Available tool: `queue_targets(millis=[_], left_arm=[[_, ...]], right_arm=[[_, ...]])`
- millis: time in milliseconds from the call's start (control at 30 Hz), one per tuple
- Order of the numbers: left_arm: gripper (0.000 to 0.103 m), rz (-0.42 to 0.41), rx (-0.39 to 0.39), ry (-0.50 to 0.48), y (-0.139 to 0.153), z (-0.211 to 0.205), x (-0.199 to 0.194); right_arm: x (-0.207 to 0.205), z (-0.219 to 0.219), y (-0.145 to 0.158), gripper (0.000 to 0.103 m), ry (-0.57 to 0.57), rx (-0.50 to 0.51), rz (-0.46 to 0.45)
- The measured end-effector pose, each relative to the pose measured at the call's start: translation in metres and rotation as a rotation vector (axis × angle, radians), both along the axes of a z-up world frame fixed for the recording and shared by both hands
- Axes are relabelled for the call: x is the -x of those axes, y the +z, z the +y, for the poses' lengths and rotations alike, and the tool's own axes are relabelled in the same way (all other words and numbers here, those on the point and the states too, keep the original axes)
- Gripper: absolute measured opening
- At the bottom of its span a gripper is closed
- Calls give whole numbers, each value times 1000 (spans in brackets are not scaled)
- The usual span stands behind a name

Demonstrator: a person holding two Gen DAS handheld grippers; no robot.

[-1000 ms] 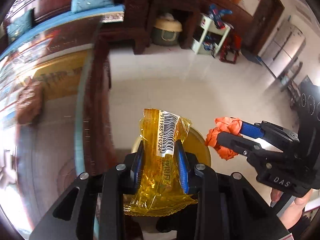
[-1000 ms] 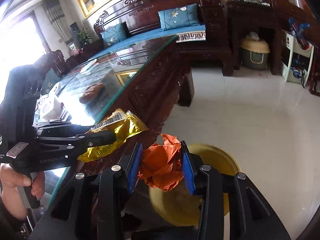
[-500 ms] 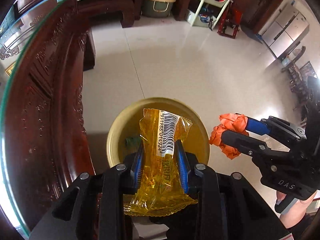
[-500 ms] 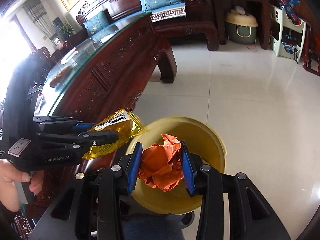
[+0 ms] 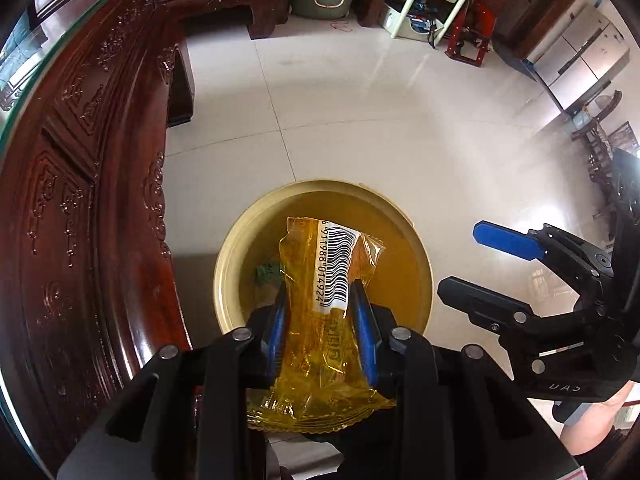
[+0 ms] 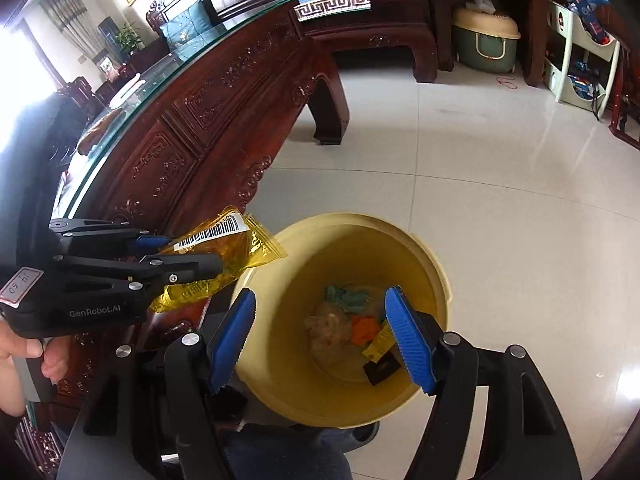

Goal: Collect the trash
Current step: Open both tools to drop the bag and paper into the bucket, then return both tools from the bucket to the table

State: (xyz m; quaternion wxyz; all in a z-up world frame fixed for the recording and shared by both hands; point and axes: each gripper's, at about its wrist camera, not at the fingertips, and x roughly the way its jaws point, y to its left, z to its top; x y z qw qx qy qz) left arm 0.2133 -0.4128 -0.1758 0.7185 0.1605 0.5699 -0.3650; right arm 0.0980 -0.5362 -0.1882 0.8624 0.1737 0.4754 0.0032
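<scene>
Blue-padded, the right gripper (image 6: pixel 320 336) has just been opening its jaws, and they stand wide apart with nothing between them, directly above the yellow bin (image 6: pixel 436 264). An orange paper ball (image 6: pixel 365 330) lies below them on the bin's bottom, among other trash. The left gripper (image 5: pixel 320 320) is clamped on a yellow wrapper (image 5: pixel 320 332), which is above the bin's rim near the carved wooden table (image 5: pixel 80 208). The bin stands on the pale tile floor (image 6: pixel 520 168).
</scene>
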Motion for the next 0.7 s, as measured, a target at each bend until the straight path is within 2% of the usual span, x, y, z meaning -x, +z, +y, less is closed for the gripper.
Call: queue_targets(millis=[133,233,367,467,700], left_arm=[[31,-3,-10,-30,-3,-11,5],[36,-9,-16,-59,-6,-20,8],[58,-10,-26,-92,-7,-29,15],[66,-37,-30,-119,-5,-32,23],[67,-51,-25,-109,3,-29,25]], right_arm=[[9,-3,1,66,-13,30,3],[18,-10,2,69,-38,34,-4],[32,-21,1,72,-75,26,1],[39,-27,-3,72,-93,21,12],[45,-27,-5,72,-92,18,22]])
